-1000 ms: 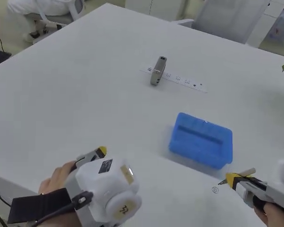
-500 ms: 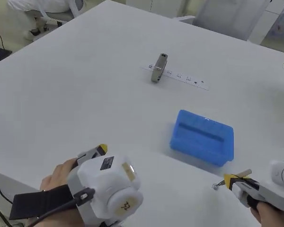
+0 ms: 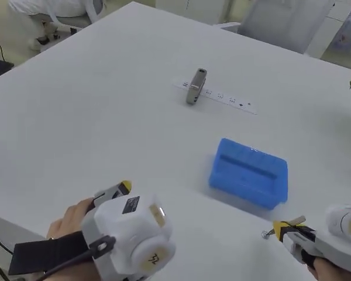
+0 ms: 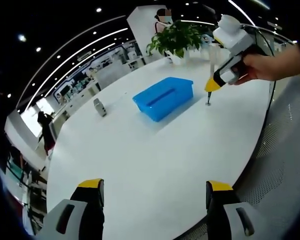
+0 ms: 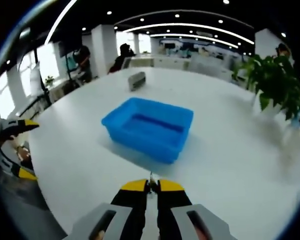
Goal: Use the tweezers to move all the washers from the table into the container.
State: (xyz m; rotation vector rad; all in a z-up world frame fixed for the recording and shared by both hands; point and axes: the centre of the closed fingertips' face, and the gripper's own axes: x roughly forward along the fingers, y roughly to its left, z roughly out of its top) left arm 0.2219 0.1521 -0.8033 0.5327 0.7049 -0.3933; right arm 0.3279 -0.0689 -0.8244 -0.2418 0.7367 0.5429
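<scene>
Right fingers (image 5: 151, 187): drawn together with only a thin gap, clamped on the tweezers (image 5: 150, 178), whose narrow tip pokes out just ahead of the yellow pads. In the head view they sit at the lower right of the desk (image 3: 105, 105), angled down, with the tweezer tip at the desk surface.

Washer (image 3: 264, 235): one small ring lies on the desk at the tweezer tip, just in front of the container's near side. I cannot tell whether the tip has pinched it or only touches it.

Container (image 3: 248, 172): blue, rectangular and open-topped, it stands upright on the desk just beyond my right fingers. I cannot make out any contents.

Left fingers (image 4: 155, 186): spread wide and holding nothing. They hover over the near-left part of the desk, well apart from the container and washer. The left gripper view looks across to the hand (image 4: 270, 62) that carries the right tool.

Other items: a white power strip (image 3: 222, 98) lies farther back on the desk, with a grey block (image 3: 195, 86) standing on it. A potted plant (image 5: 272, 82) stands at the far edge.
</scene>
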